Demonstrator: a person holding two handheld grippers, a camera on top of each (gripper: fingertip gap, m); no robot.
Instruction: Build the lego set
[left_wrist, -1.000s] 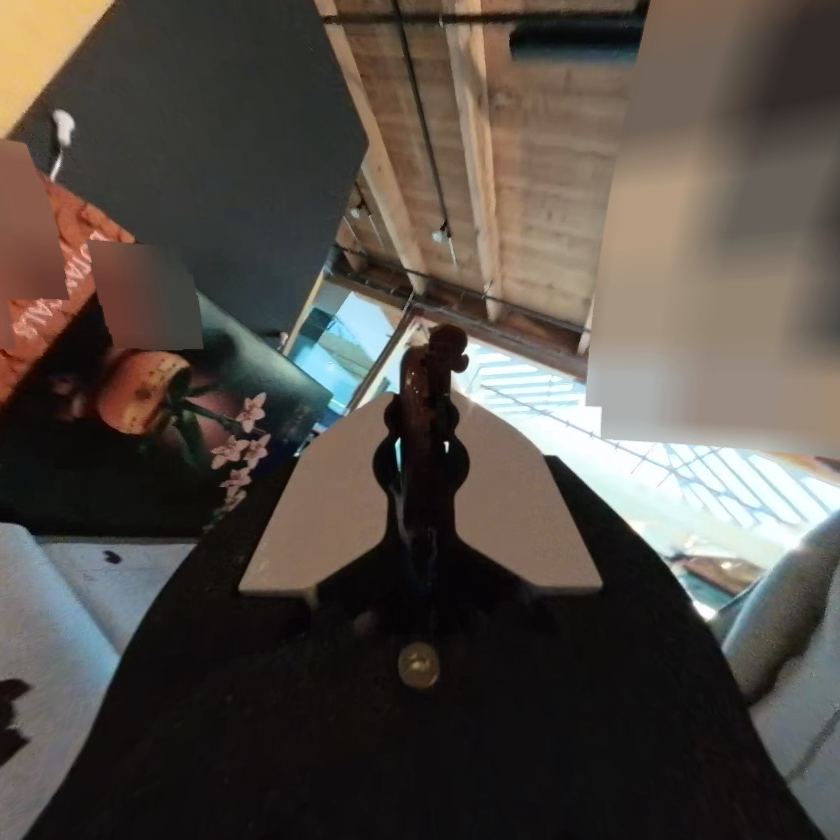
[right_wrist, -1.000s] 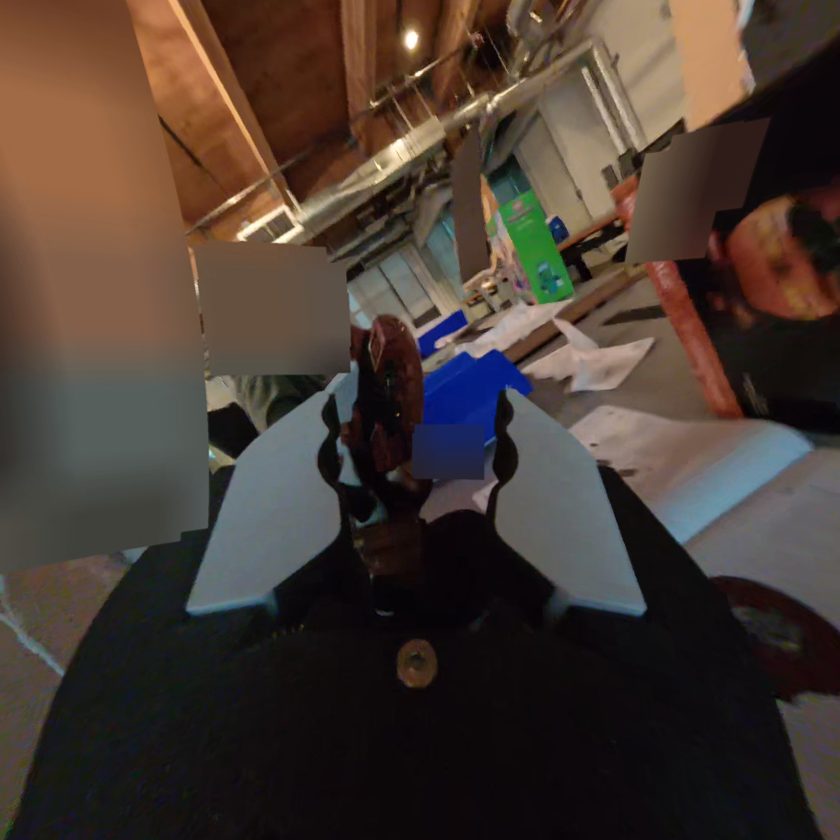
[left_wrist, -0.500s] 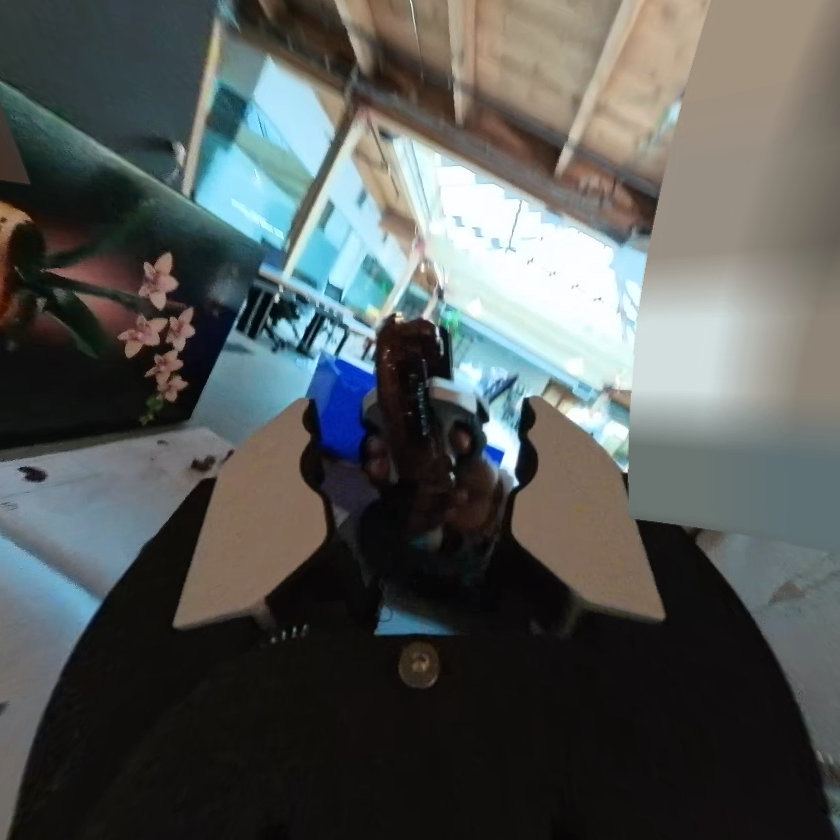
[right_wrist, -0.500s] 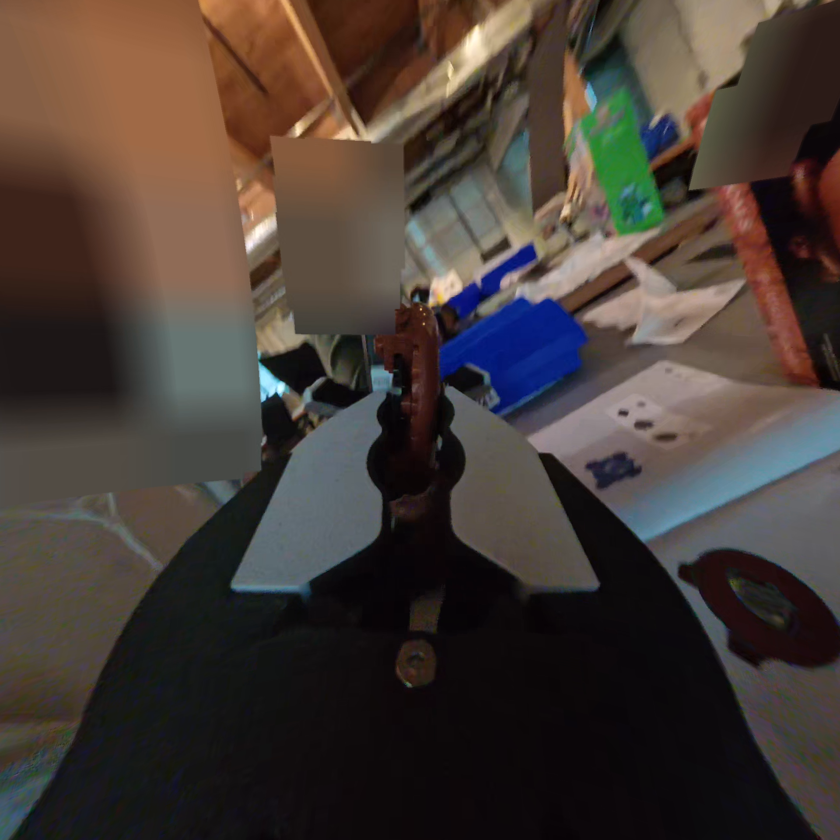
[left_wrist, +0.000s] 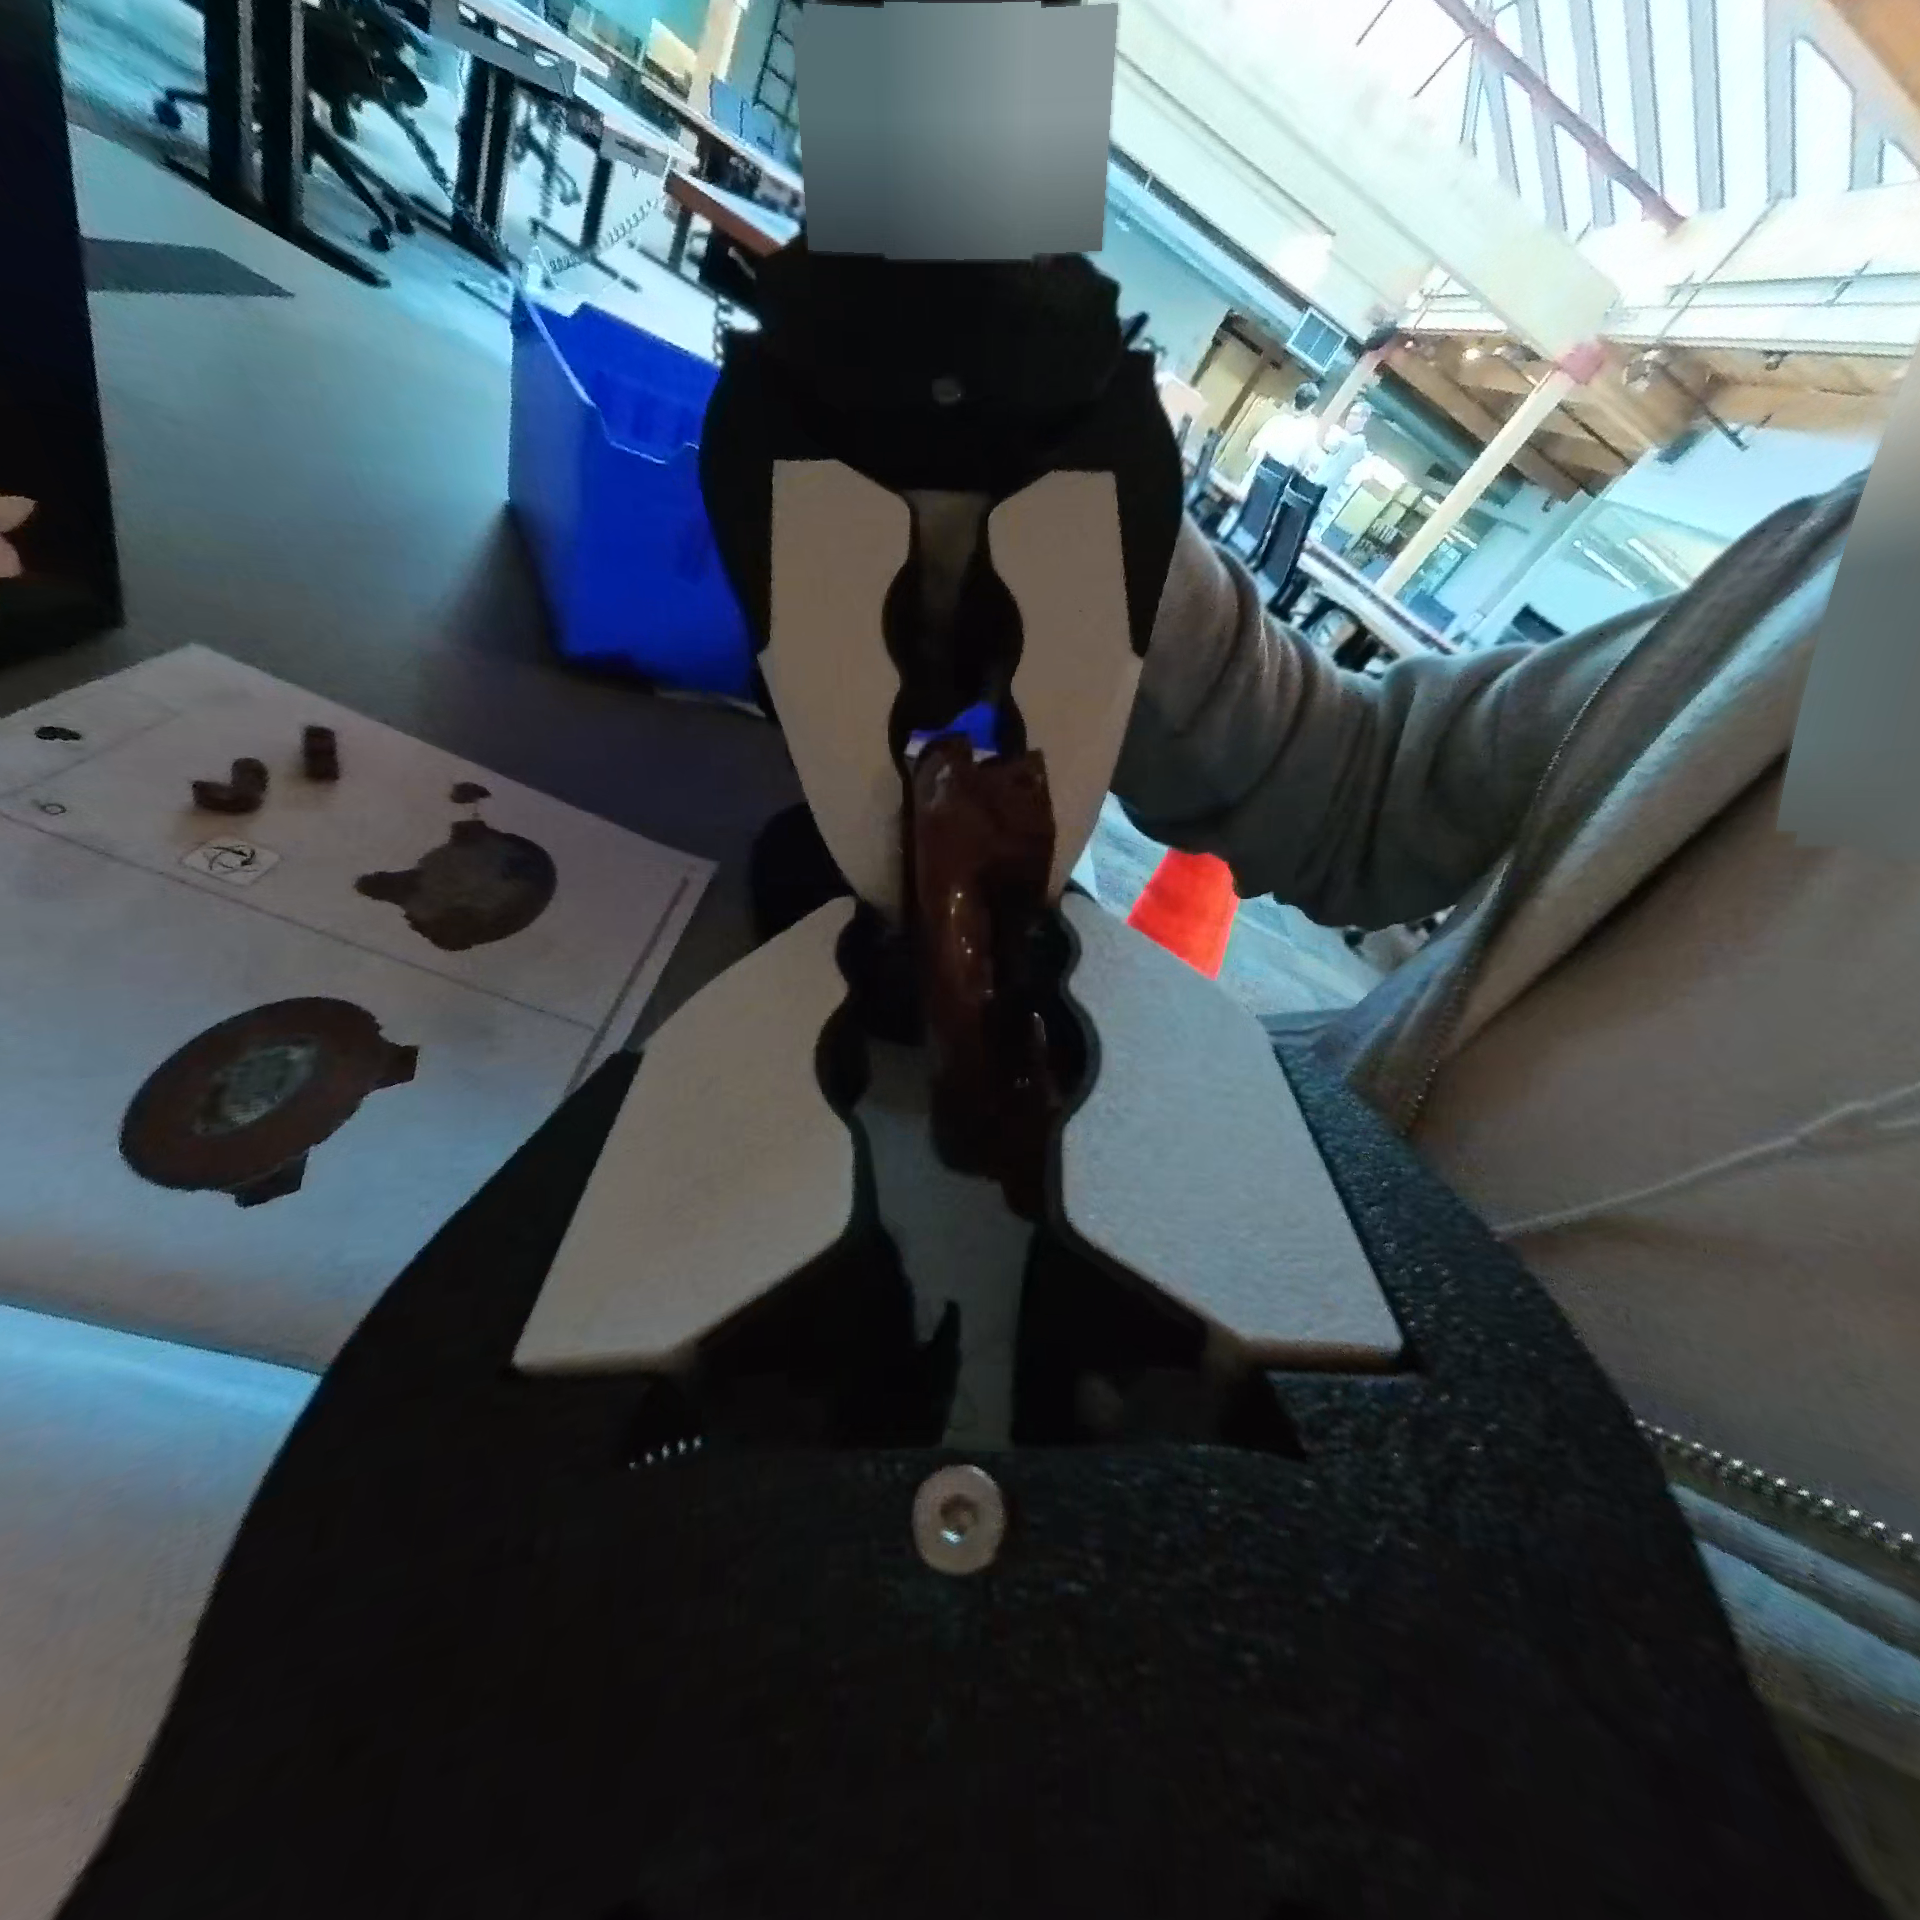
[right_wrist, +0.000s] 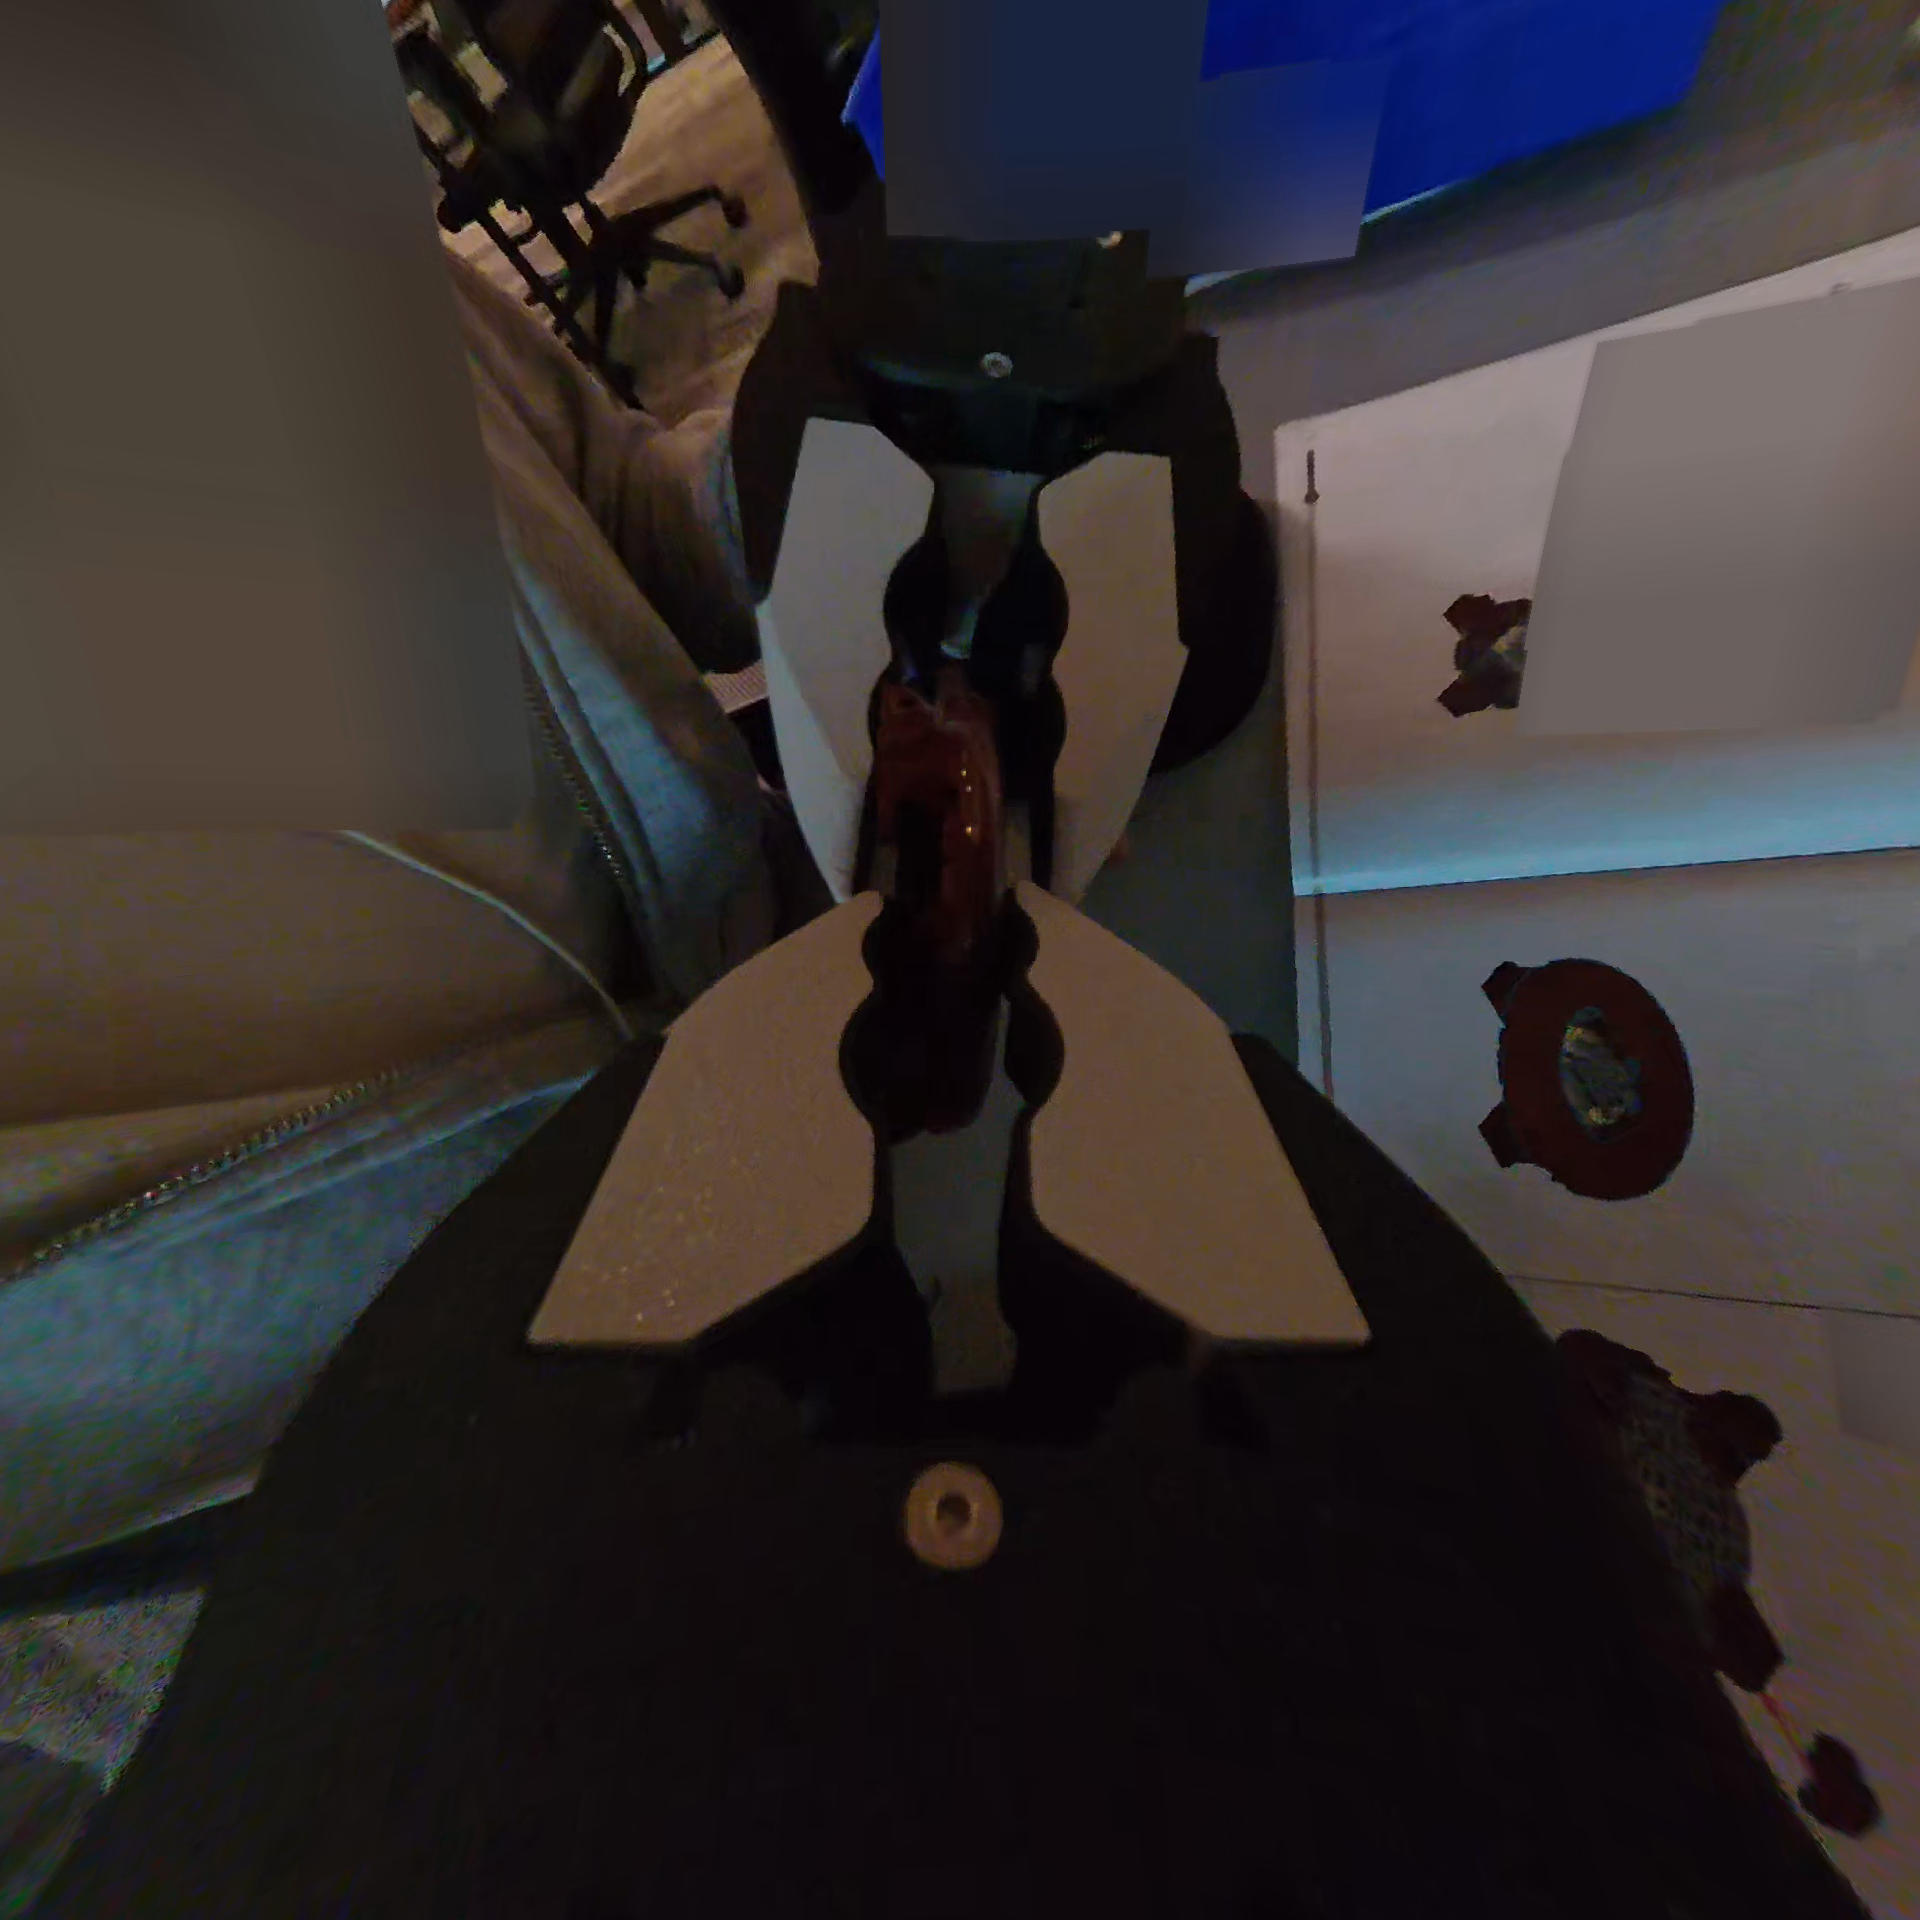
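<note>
A glossy dark-brown part is held in the air between my two grippers, which face each other tip to tip. My right gripper is shut on it, with both pads pressed on the part. It also shows in the left wrist view, coming down from above. My left gripper is around the other end of the part. One finger lies against it, but a dark gap shows between the part and the other finger. The right wrist view shows the same gap.
A white paper sheet with printed outlines lies on the table. On it are a round brown part, also in the right wrist view, and small brown pieces. A blue bin, an orange cone and a person's grey sleeve are nearby. My two grippers' fingertips are within a few centimetres of each other.
Both views swung down from the ceiling to the table. My right gripper closed on the brown part and kept it. My left gripper let go, opened wide, then narrowed around the part again.
</note>
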